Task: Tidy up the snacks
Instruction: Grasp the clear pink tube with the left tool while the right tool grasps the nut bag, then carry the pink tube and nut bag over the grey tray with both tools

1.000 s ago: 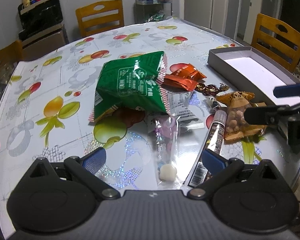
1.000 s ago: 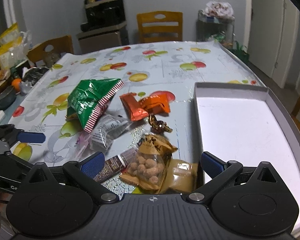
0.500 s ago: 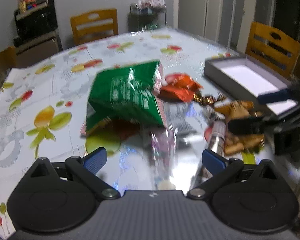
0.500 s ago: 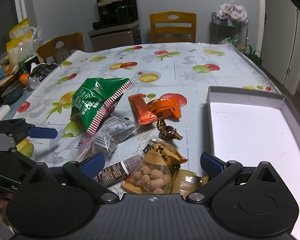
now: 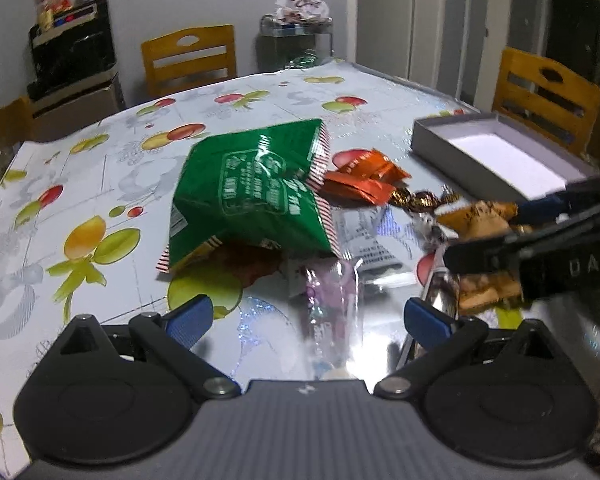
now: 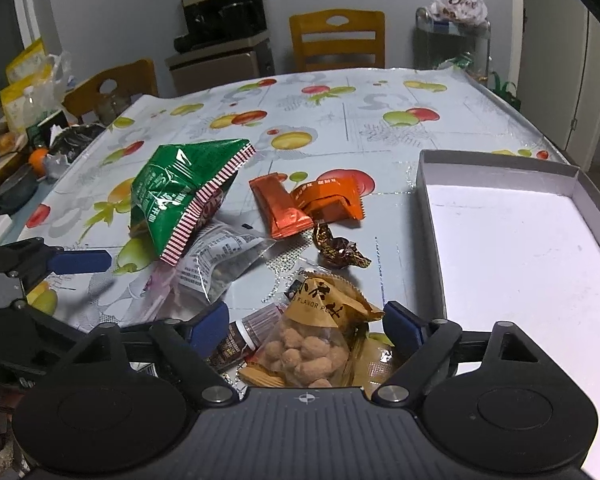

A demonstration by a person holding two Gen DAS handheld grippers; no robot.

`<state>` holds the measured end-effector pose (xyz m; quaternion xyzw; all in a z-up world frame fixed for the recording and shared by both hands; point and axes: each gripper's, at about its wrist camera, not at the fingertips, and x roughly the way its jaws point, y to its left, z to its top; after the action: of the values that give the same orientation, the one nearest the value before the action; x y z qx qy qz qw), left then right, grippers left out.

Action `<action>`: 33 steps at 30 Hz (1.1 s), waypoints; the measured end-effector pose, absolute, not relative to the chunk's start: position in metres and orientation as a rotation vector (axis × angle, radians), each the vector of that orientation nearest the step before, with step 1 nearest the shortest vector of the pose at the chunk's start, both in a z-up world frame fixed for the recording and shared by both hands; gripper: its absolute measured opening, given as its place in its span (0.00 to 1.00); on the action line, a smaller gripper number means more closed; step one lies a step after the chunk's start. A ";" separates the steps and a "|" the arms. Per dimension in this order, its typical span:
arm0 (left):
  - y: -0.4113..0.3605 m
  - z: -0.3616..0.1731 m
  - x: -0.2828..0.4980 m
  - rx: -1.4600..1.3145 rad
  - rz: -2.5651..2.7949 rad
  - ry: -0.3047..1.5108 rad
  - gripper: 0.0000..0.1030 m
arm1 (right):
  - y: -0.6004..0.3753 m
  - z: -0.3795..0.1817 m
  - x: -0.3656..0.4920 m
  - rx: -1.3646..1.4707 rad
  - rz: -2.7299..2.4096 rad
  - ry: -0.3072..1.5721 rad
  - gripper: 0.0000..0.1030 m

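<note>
My right claw (image 6: 306,328) has just been closing around the peanut bag (image 6: 312,344) — pads not yet touching it; my left claw (image 5: 306,322) gapes wide, empty — over a clear packet (image 5: 332,300).

Glossy foil green snack bag (image 6: 176,196)

The peanut bag (image 6: 316,336), low in the middle of the right view, says "FLAVOR PE". The plastic bag (image 6: 458,0) at the upper right says "Dove". The black tool (image 5: 572,264) at the right of the left view shows "DAS".
</note>
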<state>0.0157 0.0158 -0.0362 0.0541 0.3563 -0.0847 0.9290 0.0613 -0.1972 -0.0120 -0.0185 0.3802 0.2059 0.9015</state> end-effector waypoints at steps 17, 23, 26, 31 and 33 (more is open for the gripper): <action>0.020 -0.046 0.014 0.071 -0.199 0.723 0.63 | -0.195 -0.018 0.060 -0.078 0.402 0.768 0.54; 0.025 -0.044 0.013 0.029 -0.204 0.721 0.30 | -0.197 -0.016 0.057 -0.066 0.410 0.746 0.48; 0.026 -0.043 0.012 0.016 -0.205 0.718 0.24 | -0.199 -0.015 0.055 -0.063 0.410 0.735 0.46; 0.027 -0.041 0.007 0.016 -0.214 0.701 0.16 | -0.202 -0.012 0.051 -0.052 0.412 0.711 0.42; 0.027 -0.039 0.004 0.021 -0.220 0.687 0.14 | -0.203 -0.011 0.050 -0.050 0.411 0.702 0.41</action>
<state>0.0038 0.0268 -0.0386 0.0103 0.3362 -0.1074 0.9356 0.0503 -0.2032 -0.0114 -0.0244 0.3413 0.2000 0.9181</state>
